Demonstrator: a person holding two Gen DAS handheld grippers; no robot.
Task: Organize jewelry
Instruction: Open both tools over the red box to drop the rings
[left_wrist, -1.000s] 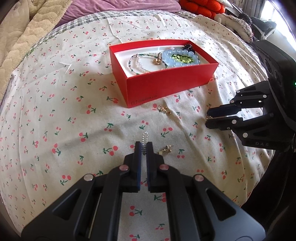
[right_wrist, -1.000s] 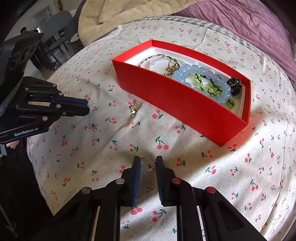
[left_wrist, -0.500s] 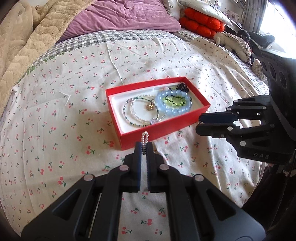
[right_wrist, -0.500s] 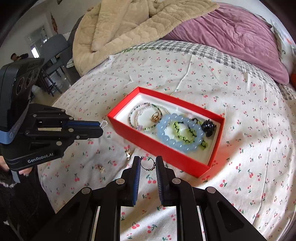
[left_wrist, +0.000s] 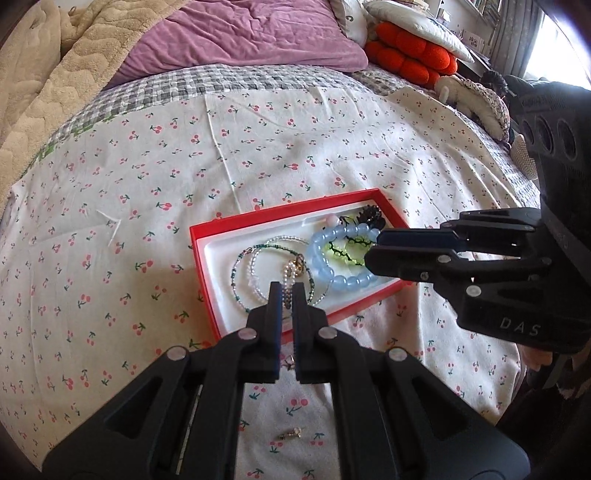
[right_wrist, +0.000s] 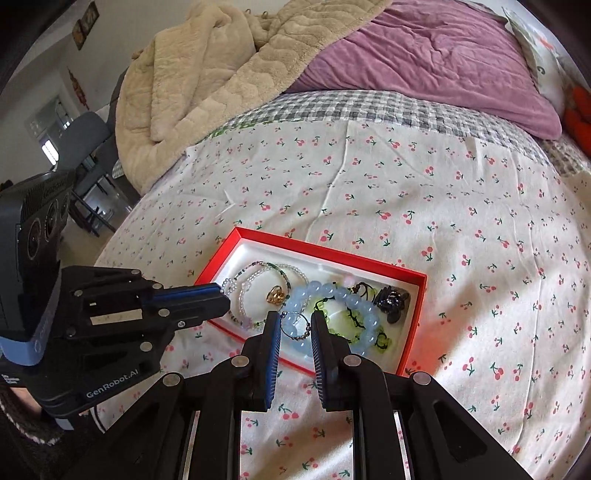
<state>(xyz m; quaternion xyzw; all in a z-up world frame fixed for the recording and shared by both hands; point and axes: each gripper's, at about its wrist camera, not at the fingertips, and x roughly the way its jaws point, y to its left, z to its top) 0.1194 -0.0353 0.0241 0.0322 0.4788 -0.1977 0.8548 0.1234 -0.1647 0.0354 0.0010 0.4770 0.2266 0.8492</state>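
A red box (left_wrist: 207, 280) with a white lining lies on the cherry-print bedsheet; it also shows in the right wrist view (right_wrist: 410, 343). In it lie a blue bead bracelet (left_wrist: 332, 273), thin beaded bracelets (left_wrist: 243, 273), a gold ring (right_wrist: 276, 295) and a black charm (right_wrist: 391, 300). My left gripper (left_wrist: 287, 295) is shut on a small pearl earring (left_wrist: 288, 280) above the box's near edge. My right gripper (right_wrist: 294, 325) is shut on a beaded hoop ring (right_wrist: 294, 325), held above the box's near side.
Two small gold earrings lie on the sheet in front of the box, one (left_wrist: 291, 432) near me, one (left_wrist: 289, 362) between my left fingers' bases. A beige blanket (right_wrist: 207, 74), a purple quilt (right_wrist: 424, 55) and red cushions (left_wrist: 410, 55) lie at the back.
Both grippers have risen from the sheet with their pieces and moved forward over the red box. The left one was low over the sheet one second ago.
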